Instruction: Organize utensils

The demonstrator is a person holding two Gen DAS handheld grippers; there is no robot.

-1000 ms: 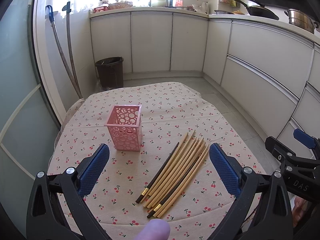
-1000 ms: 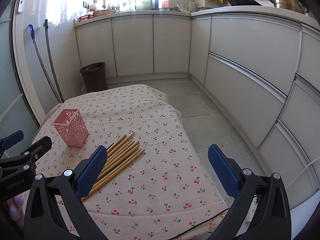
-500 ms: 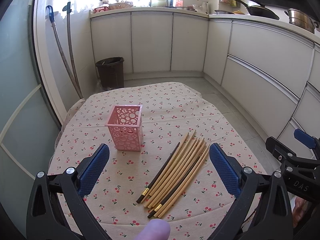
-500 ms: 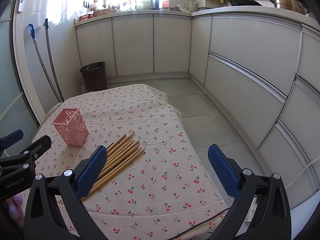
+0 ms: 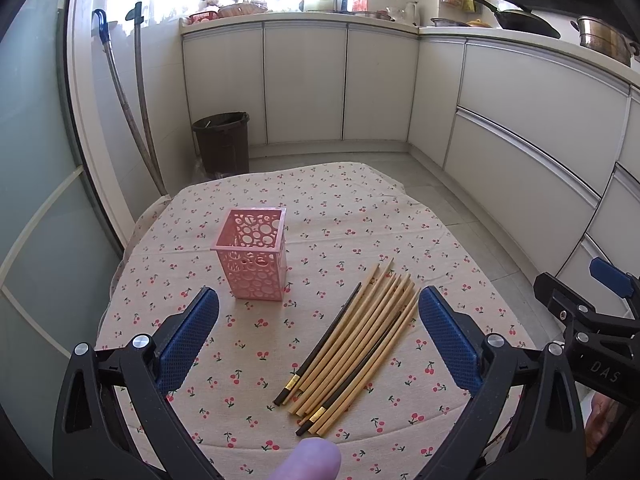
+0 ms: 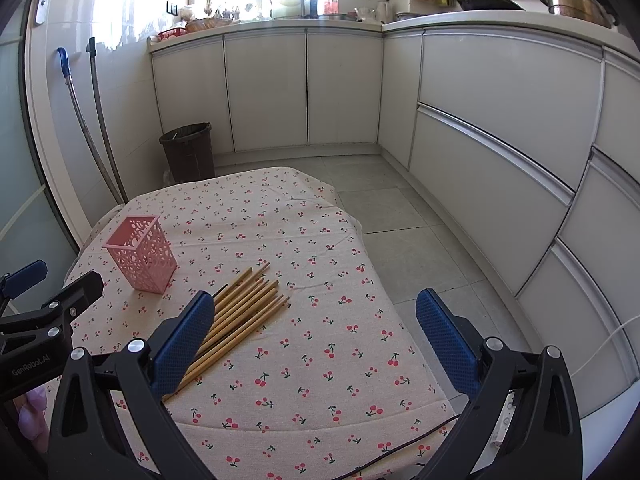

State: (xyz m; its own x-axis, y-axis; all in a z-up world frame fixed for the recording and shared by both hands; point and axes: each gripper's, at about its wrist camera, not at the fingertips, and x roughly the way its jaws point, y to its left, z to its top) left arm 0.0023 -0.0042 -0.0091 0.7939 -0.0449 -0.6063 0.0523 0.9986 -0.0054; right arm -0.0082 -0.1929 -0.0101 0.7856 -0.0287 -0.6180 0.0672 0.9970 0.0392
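Here, a table [image 5: 352, 216] draped in a cherry-print cloth is seen in a kitchen corner, with white cabinets [image 5: 304, 84] behind it, one dark bin [image 5: 222, 142] on the floor and two hoses [image 5: 132, 112] leaned against the wall. One pink perforated holder [image 5: 252, 258] is stood upright on the cloth, and just beside it, to its right, a bundle of chopsticks [image 5: 352, 340] is laid flat; roughly ten pale sticks and two dark ones are made out. Nothing is placed between holder and bundle. The left gripper [image 5: 318, 338] is held over the near edge with jaws spread wide and empty; the right gripper [image 6: 314, 340] is likewise spread, gripping nothing, its left finger overlapping the bundle in view.
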